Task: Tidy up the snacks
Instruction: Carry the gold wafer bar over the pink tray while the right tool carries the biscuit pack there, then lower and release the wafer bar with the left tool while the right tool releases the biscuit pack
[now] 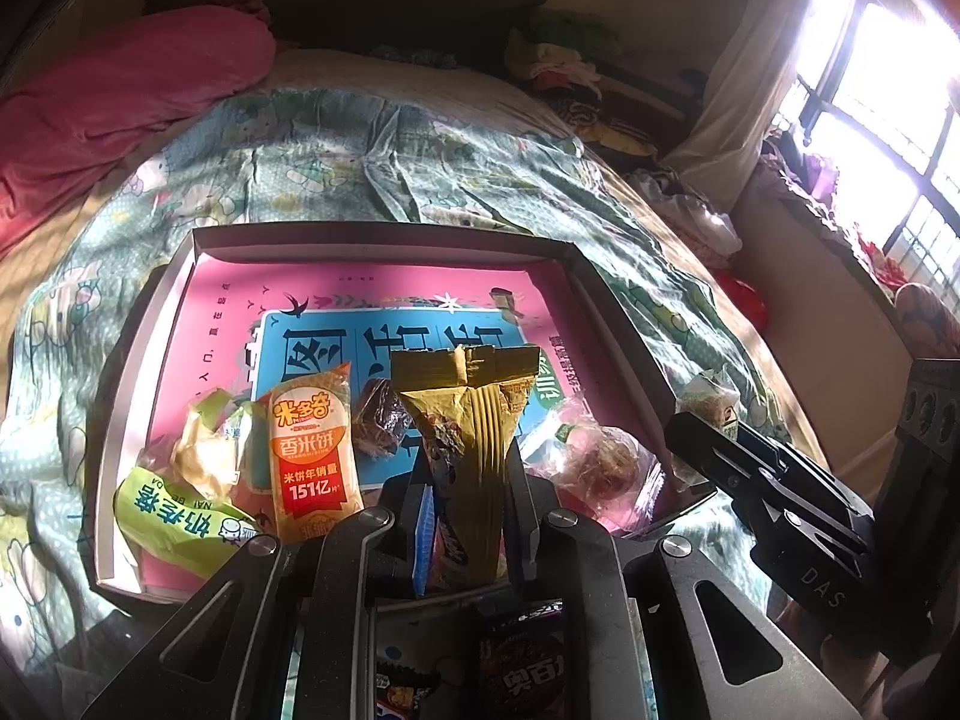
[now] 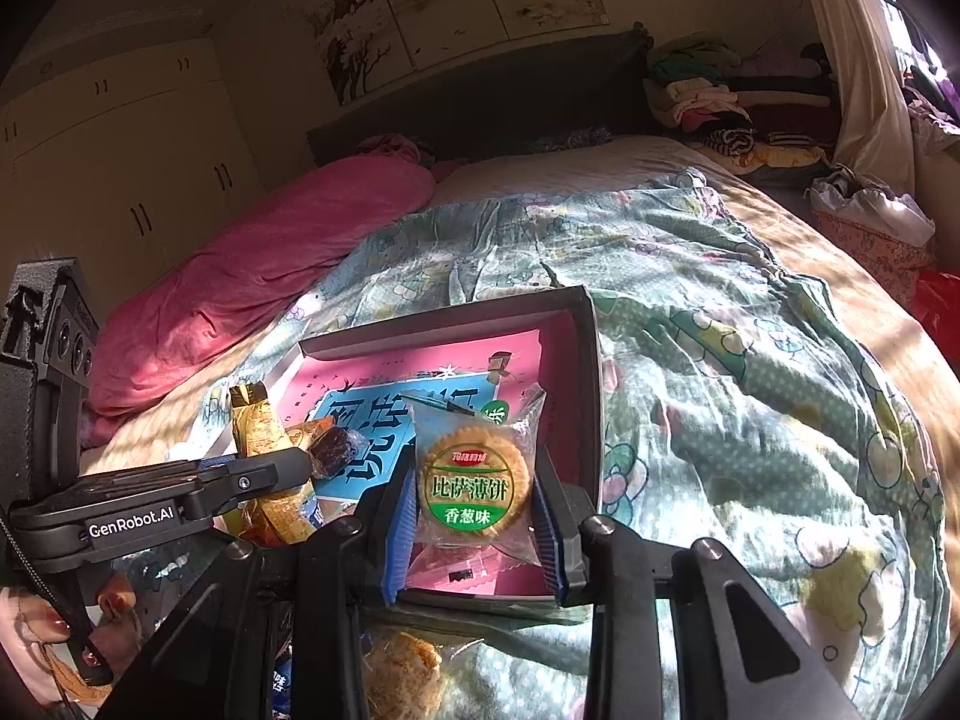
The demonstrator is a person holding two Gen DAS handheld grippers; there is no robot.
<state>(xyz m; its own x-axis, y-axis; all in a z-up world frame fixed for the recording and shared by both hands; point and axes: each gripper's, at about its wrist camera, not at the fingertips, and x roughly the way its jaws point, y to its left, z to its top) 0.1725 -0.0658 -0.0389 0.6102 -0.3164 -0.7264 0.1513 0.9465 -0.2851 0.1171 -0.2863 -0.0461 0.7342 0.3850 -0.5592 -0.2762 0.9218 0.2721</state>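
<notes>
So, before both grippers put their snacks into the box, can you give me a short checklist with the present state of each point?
1. Left gripper is shut on the yellow-green packet: ok.
2. Right gripper is shut on the round cracker pack: ok.
3. Both snacks are over the gray box: ok for the left; the cracker pack looks to be above the near right corner.
4. Free floor in the box: ok, the far half over the pink sheet is bare.
5. The two grippers are apart from each other: ok.
6. The box lies flat on the quilt: cannot tell.
</notes>
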